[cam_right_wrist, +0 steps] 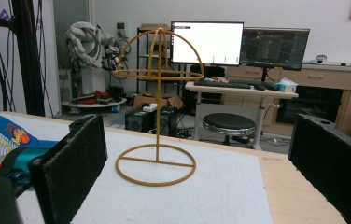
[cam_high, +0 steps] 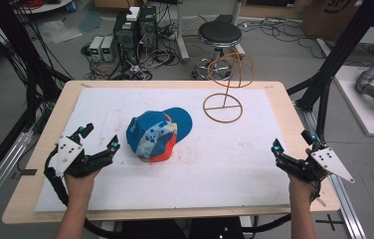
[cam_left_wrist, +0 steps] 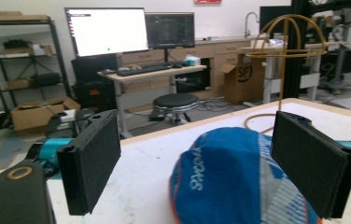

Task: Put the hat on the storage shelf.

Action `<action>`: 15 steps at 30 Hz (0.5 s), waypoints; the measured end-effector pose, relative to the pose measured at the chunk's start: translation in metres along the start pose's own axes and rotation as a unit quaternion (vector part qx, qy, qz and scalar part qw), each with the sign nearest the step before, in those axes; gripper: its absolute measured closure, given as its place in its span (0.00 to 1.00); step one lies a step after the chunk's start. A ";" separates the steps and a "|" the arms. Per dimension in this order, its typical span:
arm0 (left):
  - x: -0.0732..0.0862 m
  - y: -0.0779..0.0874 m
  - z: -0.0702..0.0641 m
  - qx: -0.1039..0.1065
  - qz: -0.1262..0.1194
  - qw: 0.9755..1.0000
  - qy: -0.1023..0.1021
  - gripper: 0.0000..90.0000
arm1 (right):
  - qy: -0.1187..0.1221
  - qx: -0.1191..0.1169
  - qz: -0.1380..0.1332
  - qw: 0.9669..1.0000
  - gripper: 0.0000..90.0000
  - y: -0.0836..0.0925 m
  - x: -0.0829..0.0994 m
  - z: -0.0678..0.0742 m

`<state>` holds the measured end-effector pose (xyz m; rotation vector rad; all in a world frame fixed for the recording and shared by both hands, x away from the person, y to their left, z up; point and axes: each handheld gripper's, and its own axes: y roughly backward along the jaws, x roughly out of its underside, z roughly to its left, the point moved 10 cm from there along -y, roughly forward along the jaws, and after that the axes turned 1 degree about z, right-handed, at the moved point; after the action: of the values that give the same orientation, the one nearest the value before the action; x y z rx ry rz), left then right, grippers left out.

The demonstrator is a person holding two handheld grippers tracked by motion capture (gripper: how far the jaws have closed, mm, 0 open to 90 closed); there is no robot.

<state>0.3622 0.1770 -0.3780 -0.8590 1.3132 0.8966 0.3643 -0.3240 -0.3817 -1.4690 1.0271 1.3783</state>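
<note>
A blue cap (cam_high: 157, 134) with orange and patterned panels lies on the white mat near the middle of the table. A brown wire hat stand (cam_high: 226, 85) with a domed top rises at the back right of the mat. My left gripper (cam_high: 99, 138) is open just left of the cap; in the left gripper view the cap (cam_left_wrist: 239, 177) lies between and beyond its jaws. My right gripper (cam_high: 293, 143) is open near the table's right edge, apart from everything; in the right gripper view the stand (cam_right_wrist: 157, 112) is straight ahead and the cap (cam_right_wrist: 1, 140) at the left edge.
The white mat (cam_high: 125, 194) covers most of the wooden table (cam_high: 26, 199). Behind the table stand a black stool (cam_high: 219, 36) and computer boxes with cables (cam_high: 135, 35). Black frame posts (cam_high: 341, 50) flank the table's right side.
</note>
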 end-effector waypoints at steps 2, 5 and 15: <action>0.001 -0.007 -0.007 0.007 0.005 1.000 -0.002 0.18 | 0.003 0.001 -0.002 1.000 0.05 0.000 -0.001 -0.001; 0.004 -0.016 -0.017 0.018 0.012 1.000 -0.007 0.18 | 0.002 0.002 -0.004 1.000 0.05 0.001 -0.001 -0.002; 0.016 -0.043 -0.039 0.037 0.037 0.999 -0.002 0.18 | -0.002 0.004 -0.001 1.000 0.05 0.001 0.000 -0.005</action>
<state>0.3855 0.1247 -0.3962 -0.7554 1.3729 0.9007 0.3645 -0.3287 -0.3820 -1.4596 1.0264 1.3737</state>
